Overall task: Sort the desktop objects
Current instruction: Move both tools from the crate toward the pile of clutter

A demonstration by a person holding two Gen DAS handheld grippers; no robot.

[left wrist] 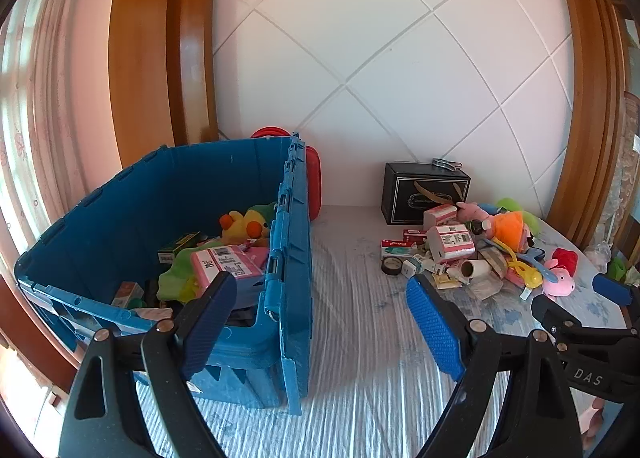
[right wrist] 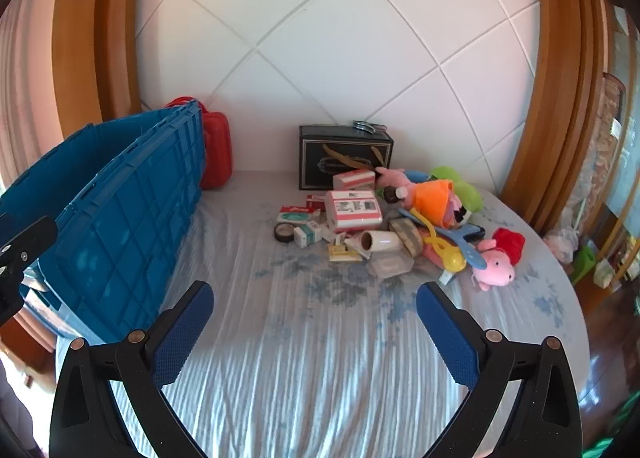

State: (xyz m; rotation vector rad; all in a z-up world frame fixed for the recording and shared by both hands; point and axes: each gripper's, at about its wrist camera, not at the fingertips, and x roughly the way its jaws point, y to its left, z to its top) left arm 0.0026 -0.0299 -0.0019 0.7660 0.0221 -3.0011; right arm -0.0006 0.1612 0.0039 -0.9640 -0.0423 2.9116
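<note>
Left claw (left wrist: 320, 322) wide, empty | right claw (right wrist: 314, 332) wide, empty | advice: take white tube (right wrist: 380, 240) from pile edge, square pads across it, then bin (left wrist: 120, 193).

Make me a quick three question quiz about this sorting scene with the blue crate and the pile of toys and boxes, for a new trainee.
1. True or false: the blue crate already holds a yellow plush toy.
2. What rests on top of the black box by the wall? A) metal clip B) red pouch C) tape roll
3. Fill in: both the left gripper and the right gripper are ____ and hold nothing.

Key: 1 true; 2 A, the metal clip; 3 open.
</note>
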